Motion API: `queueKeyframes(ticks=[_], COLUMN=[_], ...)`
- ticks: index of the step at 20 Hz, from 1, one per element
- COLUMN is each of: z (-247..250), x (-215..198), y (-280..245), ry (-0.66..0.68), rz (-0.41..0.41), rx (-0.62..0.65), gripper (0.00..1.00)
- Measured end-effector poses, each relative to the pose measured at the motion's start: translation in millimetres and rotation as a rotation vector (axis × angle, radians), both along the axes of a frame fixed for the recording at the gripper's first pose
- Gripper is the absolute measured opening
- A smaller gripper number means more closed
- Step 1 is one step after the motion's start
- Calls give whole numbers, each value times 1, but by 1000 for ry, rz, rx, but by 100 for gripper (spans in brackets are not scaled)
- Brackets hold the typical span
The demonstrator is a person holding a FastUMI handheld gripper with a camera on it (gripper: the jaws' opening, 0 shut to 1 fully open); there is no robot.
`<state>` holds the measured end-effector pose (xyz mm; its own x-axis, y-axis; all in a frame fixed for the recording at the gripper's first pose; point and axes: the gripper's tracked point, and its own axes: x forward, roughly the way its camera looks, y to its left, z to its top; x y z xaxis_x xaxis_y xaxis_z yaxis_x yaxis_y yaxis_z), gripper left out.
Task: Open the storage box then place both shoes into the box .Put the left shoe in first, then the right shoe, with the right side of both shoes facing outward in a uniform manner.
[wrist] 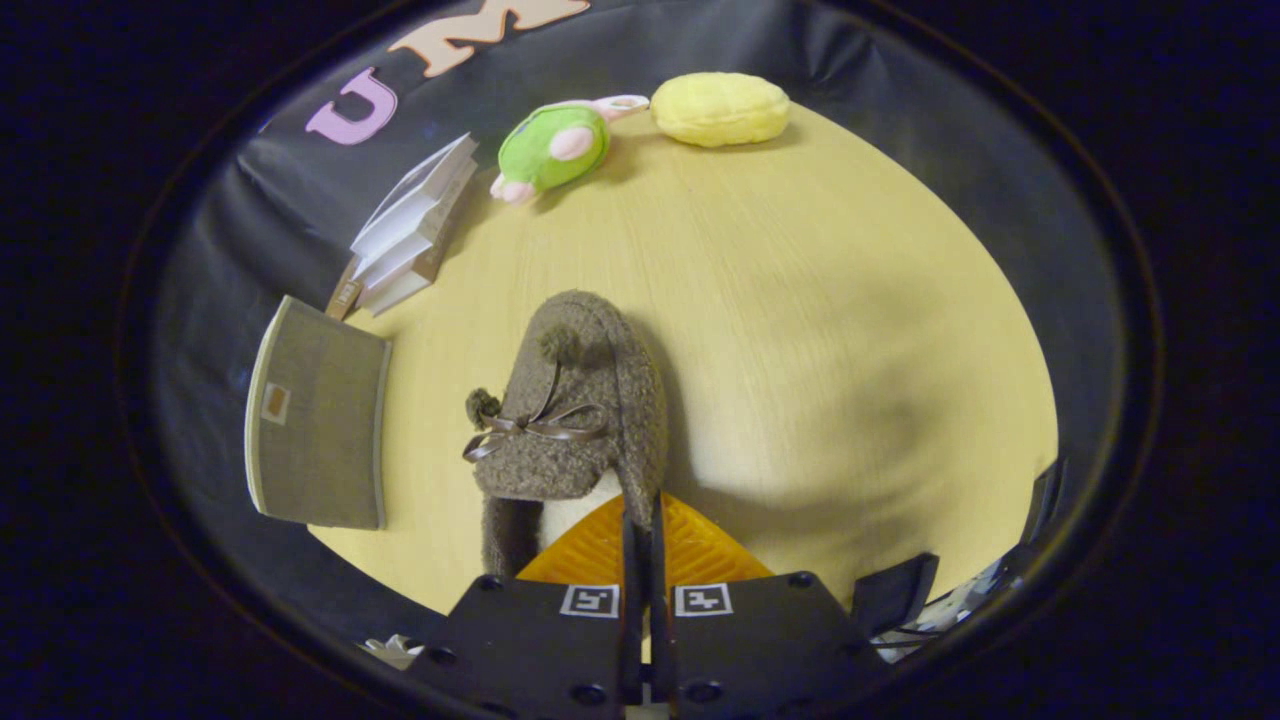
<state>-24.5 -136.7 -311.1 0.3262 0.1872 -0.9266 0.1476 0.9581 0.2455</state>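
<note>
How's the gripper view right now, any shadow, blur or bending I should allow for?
Gripper view: sharp; fisheye bends the table edge; a soft shadow lies right of the slipper; no glare. The hand-held gripper is shut on the slipper's heel edge.

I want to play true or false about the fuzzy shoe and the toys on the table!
1. The tool pinches the brown shoe at its rim. True.
2. The shoe is inside the storage box. False: it is over the table, and the box lies beside it.
3. A green plush toy lies next to a yellow one. True.
4. The shoe has no bow. False: it has a ribbon bow.
</note>
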Motion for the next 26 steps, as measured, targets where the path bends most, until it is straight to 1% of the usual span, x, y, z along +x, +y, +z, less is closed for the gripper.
queueKeyframes(ticks=[4,7,12,17,23,26], z=[21,37,66,95,132,145], x=[-1,3,12,24,43,50], y=[18,34,75,119,186,215], ry=[-17,-36,-72,-113,-161,-184], rz=[-34,-32,-38,13,17,20], rx=[41,46,83,77,150,165], gripper=[7,6,7,7,7,6])
